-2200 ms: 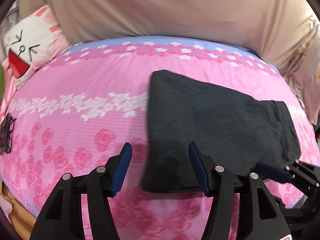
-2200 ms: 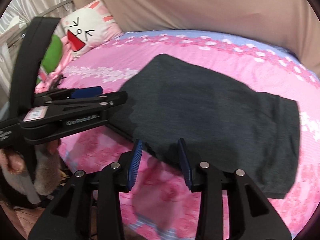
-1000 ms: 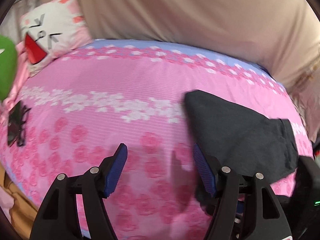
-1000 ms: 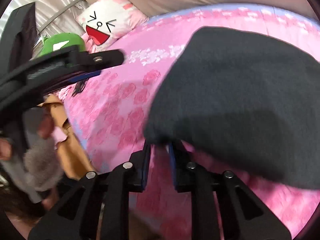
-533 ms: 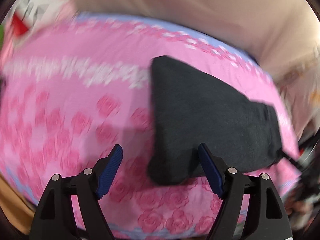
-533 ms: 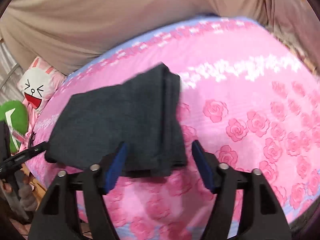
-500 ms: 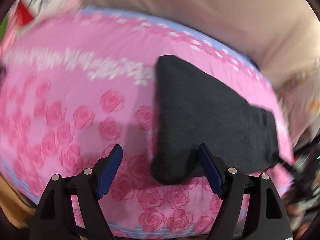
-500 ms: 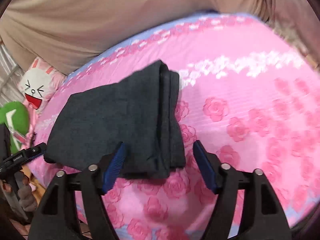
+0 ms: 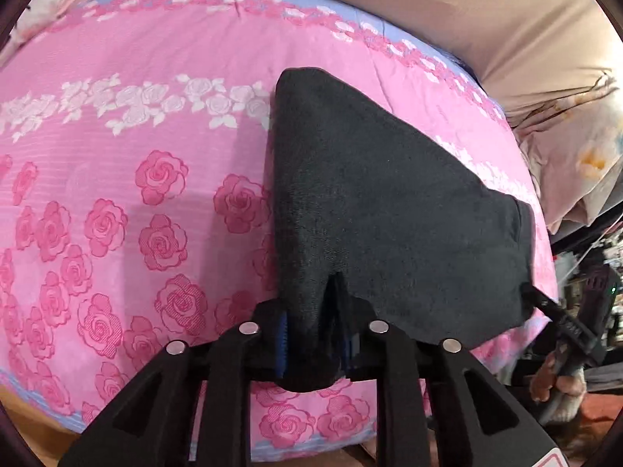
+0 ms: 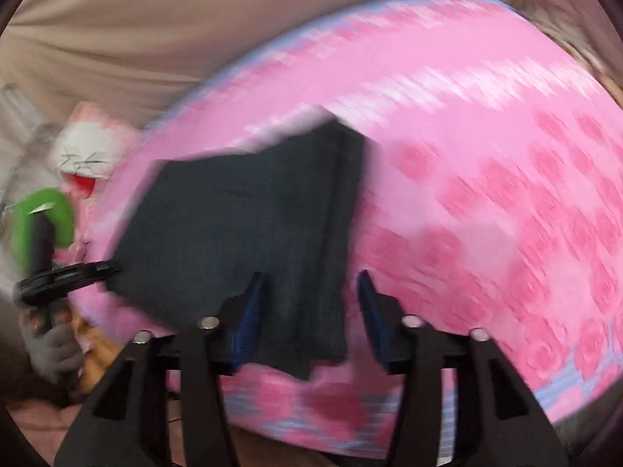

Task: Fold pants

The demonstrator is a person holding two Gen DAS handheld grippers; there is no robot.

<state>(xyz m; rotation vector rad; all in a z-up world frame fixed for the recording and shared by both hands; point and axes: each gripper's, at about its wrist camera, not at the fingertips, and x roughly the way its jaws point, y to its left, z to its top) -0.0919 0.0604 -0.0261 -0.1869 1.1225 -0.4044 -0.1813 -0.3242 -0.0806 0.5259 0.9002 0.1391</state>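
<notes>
Dark grey folded pants (image 9: 389, 214) lie on the pink rose bedsheet (image 9: 136, 116). My left gripper (image 9: 315, 334) is closing, and its blue pads pinch the near left corner of the pants, which bunches up between them. In the blurred right wrist view the pants (image 10: 241, 214) reach towards me, their layered right edge lying between the jaws of my right gripper (image 10: 311, 299). Those jaws are closing but still stand apart from the cloth. The left gripper (image 10: 66, 276) shows at the pants' far left corner, held by a gloved hand.
A beige cover (image 9: 428, 7) rises behind the bed. A white cartoon-face pillow (image 10: 85, 151) and a green object (image 10: 23, 229) sit at the bed's left end. The bed's front edge lies just below both grippers. Clutter stands off the bed's right end (image 9: 584, 272).
My left gripper dropped onto the pants' near left corner and shut on it. My right gripper let go of its corner, swung to the pants' right end and now straddles that edge.
</notes>
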